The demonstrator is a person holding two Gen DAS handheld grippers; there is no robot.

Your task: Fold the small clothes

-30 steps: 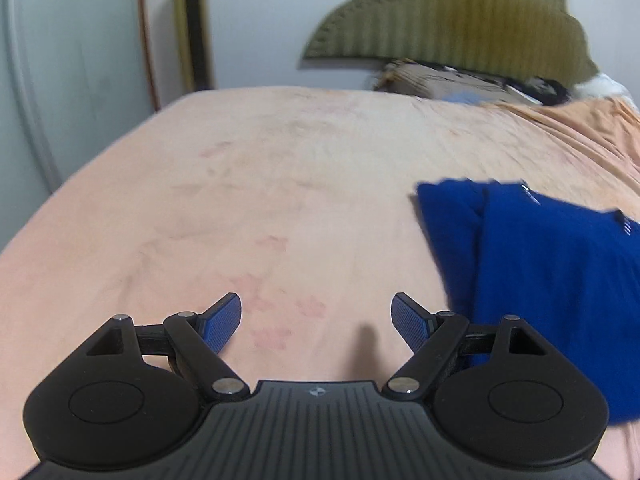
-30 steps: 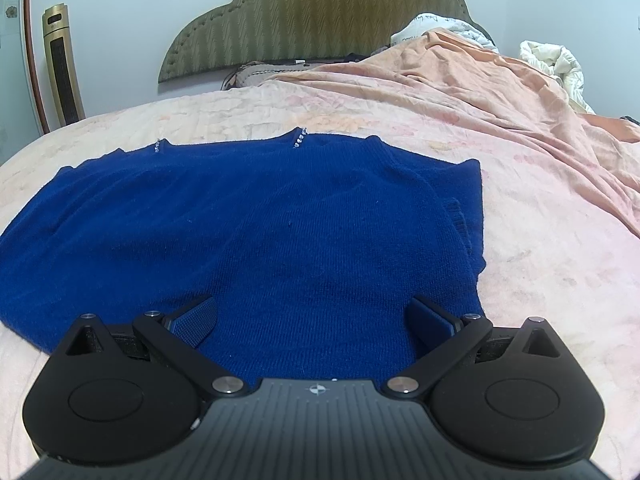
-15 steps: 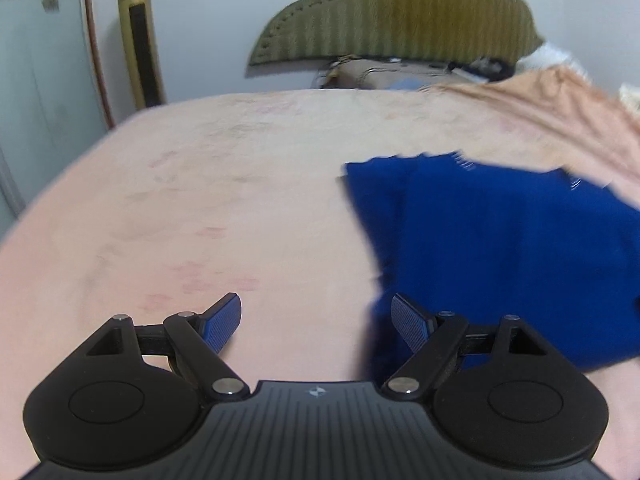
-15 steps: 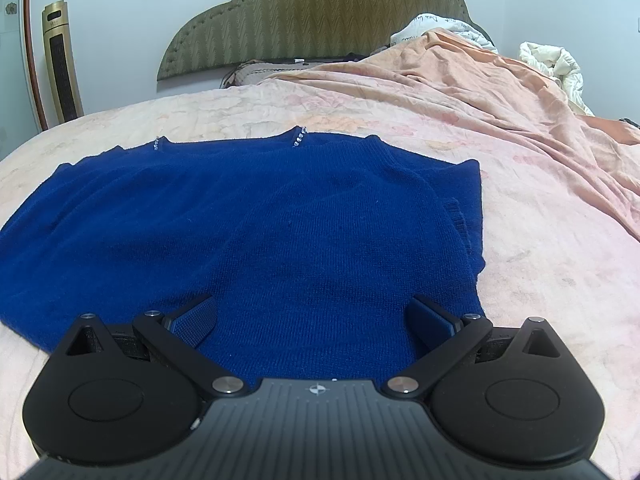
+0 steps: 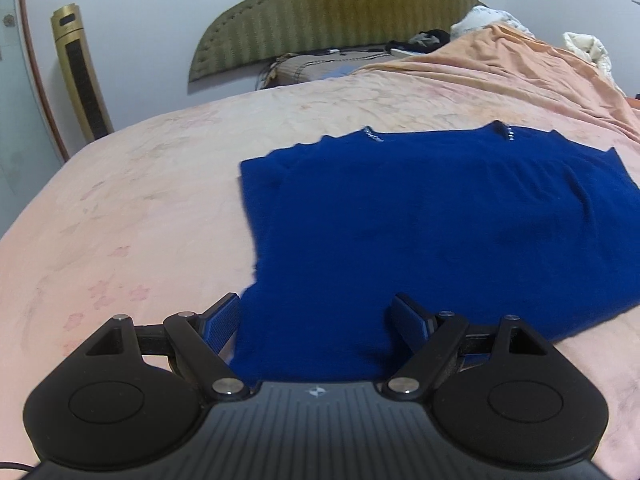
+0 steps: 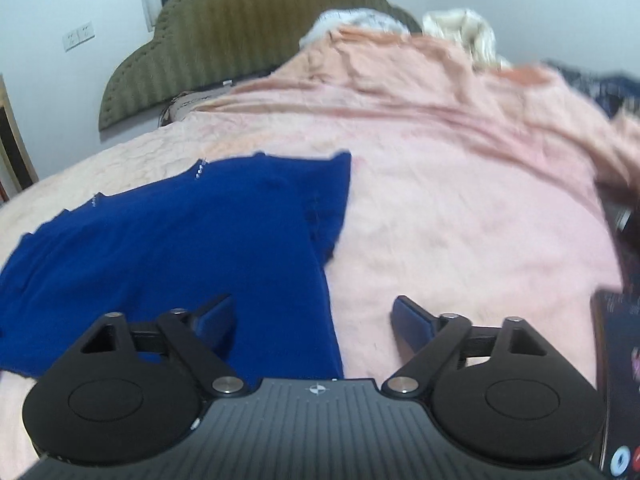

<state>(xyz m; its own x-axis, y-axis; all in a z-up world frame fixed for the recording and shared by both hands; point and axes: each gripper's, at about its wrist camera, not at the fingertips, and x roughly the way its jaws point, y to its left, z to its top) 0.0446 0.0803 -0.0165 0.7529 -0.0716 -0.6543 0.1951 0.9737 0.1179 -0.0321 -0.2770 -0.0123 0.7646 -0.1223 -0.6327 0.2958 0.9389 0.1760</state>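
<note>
A dark blue knitted sweater (image 5: 440,216) lies flat on the pink-sheeted bed (image 5: 140,184), while the left gripper (image 5: 316,316) and right gripper (image 6: 314,316) hover wide open, empty, over its near corners.

- Left wrist view: low over the bed (image 5: 140,208), facing the headboard (image 5: 332,16), sweater (image 5: 440,220) close ahead.
- Right wrist view: low too, angled rightward; shares sweater (image 6: 160,240) and headboard (image 6: 240,36).

Bare pink bedspread (image 5: 132,208) open from nine to eleven o'clock, blue sweater (image 5: 440,216) lying flat at one o'clock, bunched peach blanket (image 6: 420,92) rising at twelve, dark phone (image 6: 620,380) at four o'clock
</note>
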